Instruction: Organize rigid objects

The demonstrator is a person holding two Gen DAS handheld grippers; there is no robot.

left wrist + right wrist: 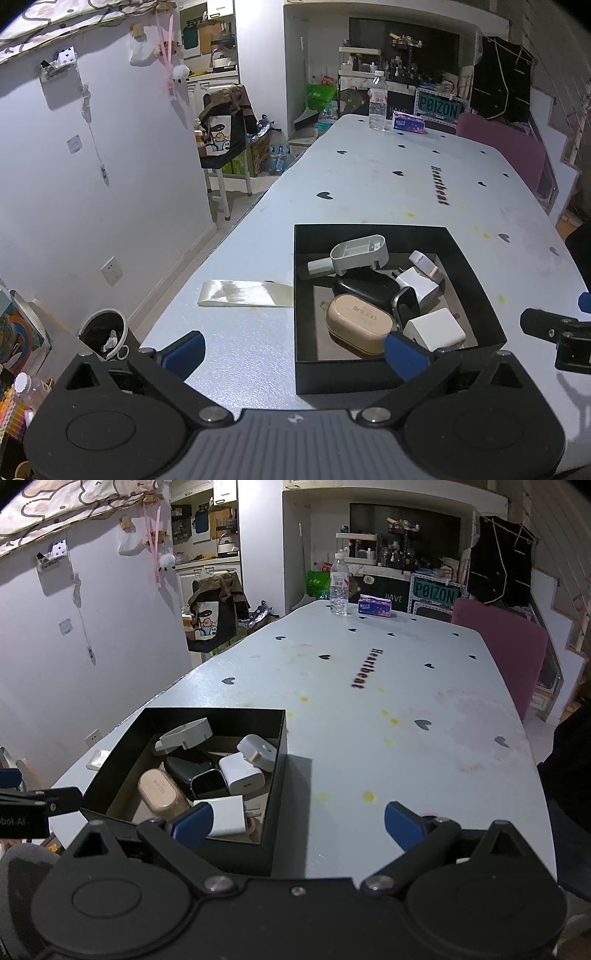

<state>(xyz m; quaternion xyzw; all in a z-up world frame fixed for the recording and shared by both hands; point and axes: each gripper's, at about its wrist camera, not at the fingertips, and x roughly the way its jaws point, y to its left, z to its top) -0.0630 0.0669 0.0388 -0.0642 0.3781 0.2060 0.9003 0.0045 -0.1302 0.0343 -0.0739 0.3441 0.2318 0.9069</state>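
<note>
Both the left claw [295, 350] and right claw [299, 825] gape wide, holding nothing. The black box [369, 373] sits on the tabletop [369, 184], filled with chargers [434, 328] and cases [356, 321].

Both fisheye views looked forward and slightly down along the worktop [369, 177] from its near end. The left wrist view sat close to the black box [369, 373], left of it; the right wrist view sat right of it. Both shared box, worktop and far shelves.
</note>
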